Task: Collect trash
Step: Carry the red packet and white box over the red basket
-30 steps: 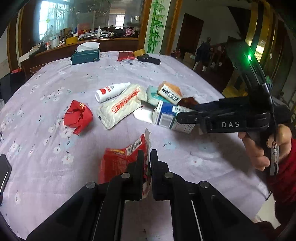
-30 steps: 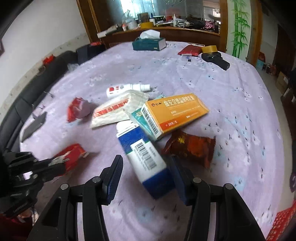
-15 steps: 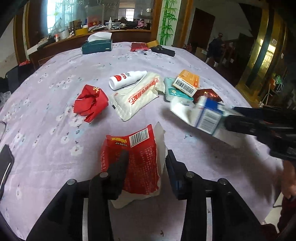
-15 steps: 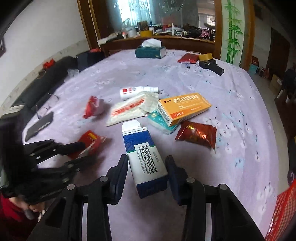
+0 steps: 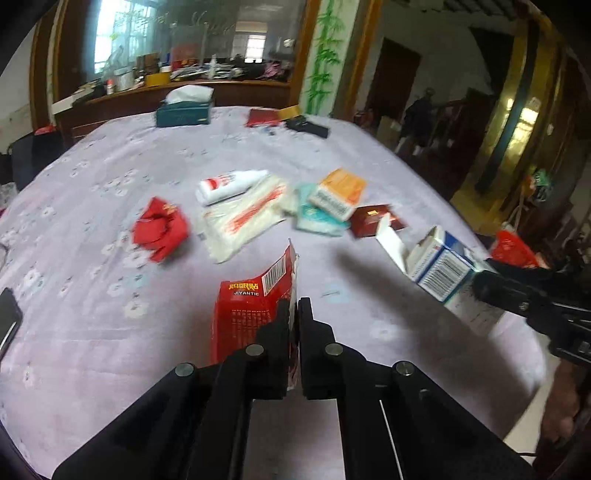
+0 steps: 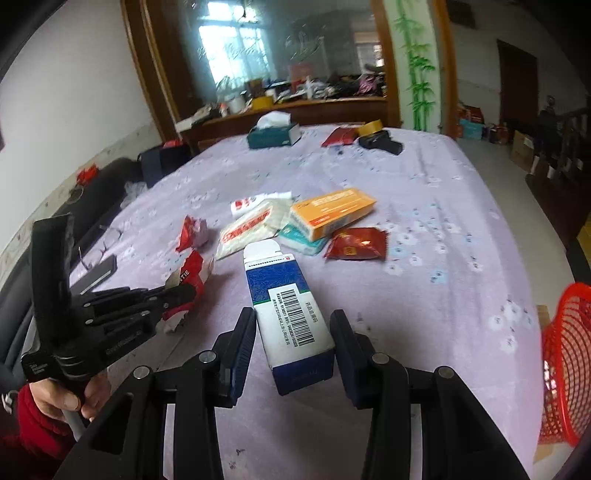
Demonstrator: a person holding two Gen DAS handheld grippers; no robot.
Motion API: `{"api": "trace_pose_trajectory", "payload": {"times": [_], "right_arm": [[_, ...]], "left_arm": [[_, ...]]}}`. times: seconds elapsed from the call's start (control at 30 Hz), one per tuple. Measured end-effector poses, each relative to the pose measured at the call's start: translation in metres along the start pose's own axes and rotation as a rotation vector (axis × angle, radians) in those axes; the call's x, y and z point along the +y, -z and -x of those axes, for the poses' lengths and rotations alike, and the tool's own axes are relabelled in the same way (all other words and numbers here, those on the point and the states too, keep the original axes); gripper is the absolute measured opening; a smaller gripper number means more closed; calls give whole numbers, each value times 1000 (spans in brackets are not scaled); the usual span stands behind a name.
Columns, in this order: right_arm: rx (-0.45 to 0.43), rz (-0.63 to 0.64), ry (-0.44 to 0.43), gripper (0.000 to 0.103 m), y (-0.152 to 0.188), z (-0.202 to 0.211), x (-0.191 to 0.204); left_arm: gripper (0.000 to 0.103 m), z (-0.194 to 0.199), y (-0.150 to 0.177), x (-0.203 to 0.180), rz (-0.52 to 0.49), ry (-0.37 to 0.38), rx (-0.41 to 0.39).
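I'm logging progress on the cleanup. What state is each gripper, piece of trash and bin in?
left gripper: shut on red wrapper
right gripper: shut on blue-and-white box, top flap open
red basket: beside the table, contents hidden
orange box: lying on teal packet

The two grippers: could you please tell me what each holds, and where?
Left gripper pinches the red wrapper by its edge; right gripper clamps the blue-white box near its bottom end.

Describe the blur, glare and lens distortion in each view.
Left wrist view: fisheye bends the table edge; the window is blown out; the red wrapper in the jaws reads clearly, the litter behind smears. Right wrist view: curved walls, dark corners, a bright window; the blue-and-white box stays sharp.
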State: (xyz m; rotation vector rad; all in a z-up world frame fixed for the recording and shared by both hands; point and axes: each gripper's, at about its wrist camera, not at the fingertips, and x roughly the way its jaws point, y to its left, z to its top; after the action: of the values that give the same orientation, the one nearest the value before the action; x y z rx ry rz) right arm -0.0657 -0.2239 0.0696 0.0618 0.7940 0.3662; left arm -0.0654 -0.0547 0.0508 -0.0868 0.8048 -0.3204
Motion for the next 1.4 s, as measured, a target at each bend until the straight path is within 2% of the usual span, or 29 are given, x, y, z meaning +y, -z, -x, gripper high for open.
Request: {"api": "trace_pose_trajectory", "payload": {"times": [0.43, 0.57, 1.4], "right_arm": [[-75, -139, 68, 45, 11, 48, -50], [-91, -161, 81, 45, 14, 59, -60], [-91, -182, 78, 45, 16, 64, -66]], "left_arm": [[4, 13, -16, -57, -76, 106, -56], [4, 13, -17, -66, -95, 109, -59], [4, 11, -19, -64, -90, 146, -50]]}}
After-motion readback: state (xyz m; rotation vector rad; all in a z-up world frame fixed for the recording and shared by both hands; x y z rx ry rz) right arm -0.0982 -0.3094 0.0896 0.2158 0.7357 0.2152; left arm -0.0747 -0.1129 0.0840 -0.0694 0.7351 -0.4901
